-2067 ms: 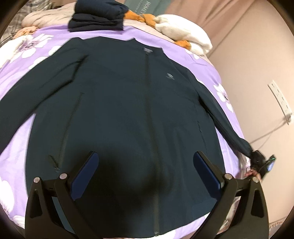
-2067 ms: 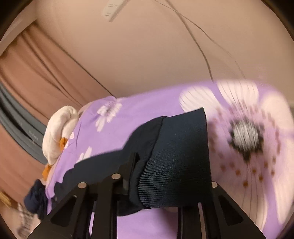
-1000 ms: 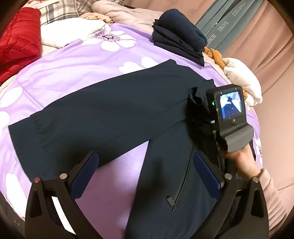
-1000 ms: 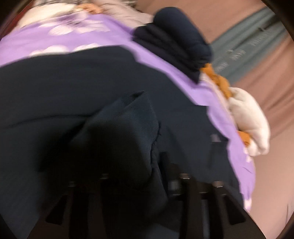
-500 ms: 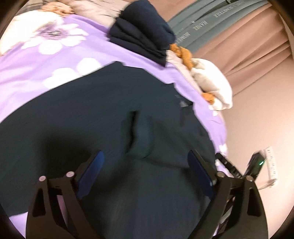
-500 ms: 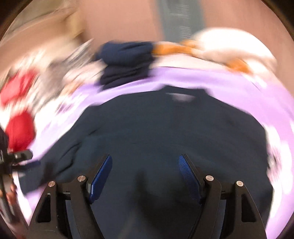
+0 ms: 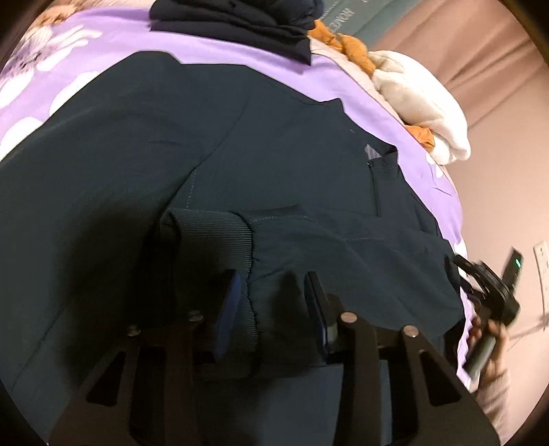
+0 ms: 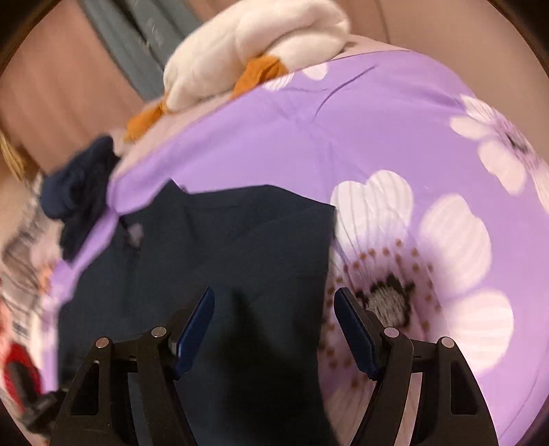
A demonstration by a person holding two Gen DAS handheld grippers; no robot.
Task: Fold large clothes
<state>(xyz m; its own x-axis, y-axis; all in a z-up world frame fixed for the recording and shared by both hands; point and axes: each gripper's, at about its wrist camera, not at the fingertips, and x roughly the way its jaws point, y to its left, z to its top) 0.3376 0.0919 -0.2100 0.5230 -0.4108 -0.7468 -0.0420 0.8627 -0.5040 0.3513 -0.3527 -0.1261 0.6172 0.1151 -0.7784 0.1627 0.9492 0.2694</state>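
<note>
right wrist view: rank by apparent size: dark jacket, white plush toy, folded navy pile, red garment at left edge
1. dark jacket, though it lies nearest the camera
2. white plush toy
3. folded navy pile
4. red garment, cut off by the frame edge, so unsure

Pale capital letters, cut off and unreadable, on the grey-green curtain band [image 7: 346,20] behind the plush toy [image 7: 418,99], nothing else legible

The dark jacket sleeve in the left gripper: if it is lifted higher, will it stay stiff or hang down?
The sleeve would probably hang limp: its thin fabric already creases and sags where the left gripper pinches it. The ribbed cuff looks thicker, so it may hold its shape somewhat. It seems light for its size.
</note>
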